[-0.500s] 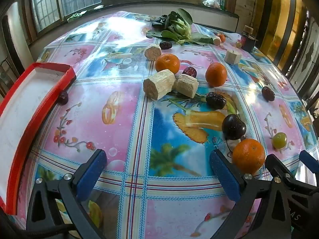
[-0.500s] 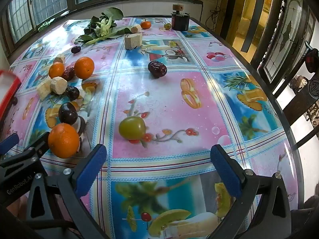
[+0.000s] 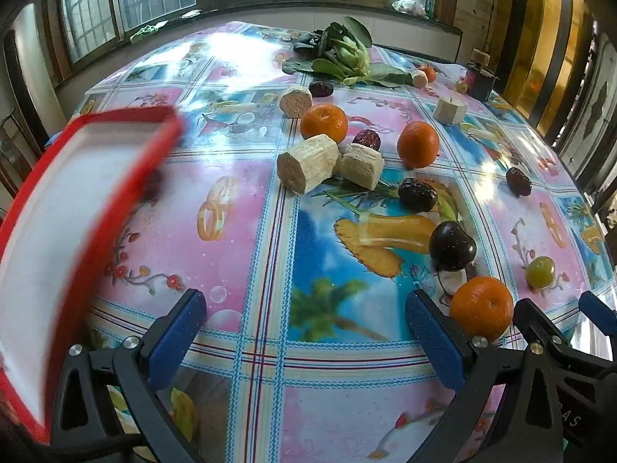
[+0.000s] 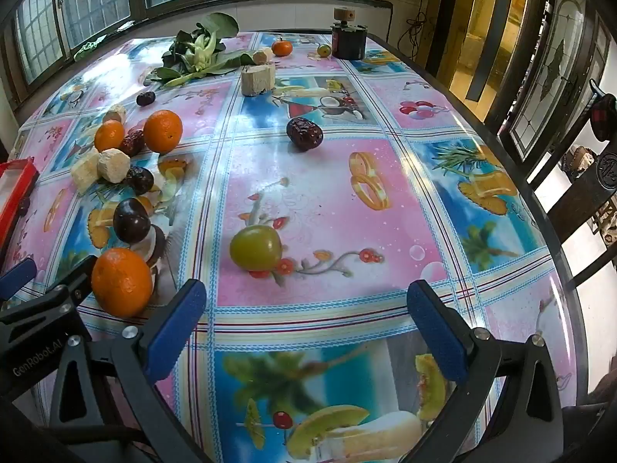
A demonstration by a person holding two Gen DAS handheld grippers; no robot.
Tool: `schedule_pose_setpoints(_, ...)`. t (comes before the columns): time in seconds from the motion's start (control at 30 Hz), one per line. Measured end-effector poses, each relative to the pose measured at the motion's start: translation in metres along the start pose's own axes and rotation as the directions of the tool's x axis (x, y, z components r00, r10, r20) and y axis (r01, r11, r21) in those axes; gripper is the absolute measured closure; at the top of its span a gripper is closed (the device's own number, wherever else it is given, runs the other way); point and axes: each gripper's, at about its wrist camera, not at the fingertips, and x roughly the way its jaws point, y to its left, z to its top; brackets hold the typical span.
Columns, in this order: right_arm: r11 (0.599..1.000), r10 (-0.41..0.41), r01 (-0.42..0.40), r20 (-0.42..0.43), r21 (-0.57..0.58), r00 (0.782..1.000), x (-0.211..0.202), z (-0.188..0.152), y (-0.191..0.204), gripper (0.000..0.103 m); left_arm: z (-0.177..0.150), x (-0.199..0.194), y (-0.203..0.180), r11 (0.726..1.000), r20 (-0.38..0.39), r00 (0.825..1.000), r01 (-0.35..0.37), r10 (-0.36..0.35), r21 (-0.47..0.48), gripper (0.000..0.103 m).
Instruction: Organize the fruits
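Observation:
My left gripper (image 3: 304, 332) is open and empty above the near table edge. A red-rimmed white tray (image 3: 77, 208) is close at its left, blurred. An orange (image 3: 481, 306) lies just right of its right finger, with a dark plum (image 3: 452, 245) behind it. My right gripper (image 4: 304, 328) is open and empty; a green fruit (image 4: 255, 247) lies just ahead of it. The same orange (image 4: 121, 281) and plum (image 4: 132, 220) show at its left. More oranges (image 3: 324, 122), dark dates (image 3: 417, 194) and pale sugarcane pieces (image 3: 306, 168) lie mid-table.
Leafy greens (image 3: 347, 58) lie at the far side near a dark jar (image 4: 348, 40). A date (image 4: 304, 134) sits alone mid-table. The table's right edge (image 4: 540, 208) borders chairs. Windows run along the back wall.
The red tray has swung closer to the left gripper and now appears larger and blurred. The left view has shifted slightly. The right gripper has barely moved.

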Motion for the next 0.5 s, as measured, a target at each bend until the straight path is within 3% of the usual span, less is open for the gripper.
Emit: schedule_pose_setpoints(0.5, 1.000, 0.000, 0.000, 0.000, 0.000, 1.000, 0.0001, 0.0000, -0.0004, 0.000, 0.0000, 0.0000, 0.0001, 1.000, 0.000, 1.000, 0.000, 0.000, 0.000, 0.000)
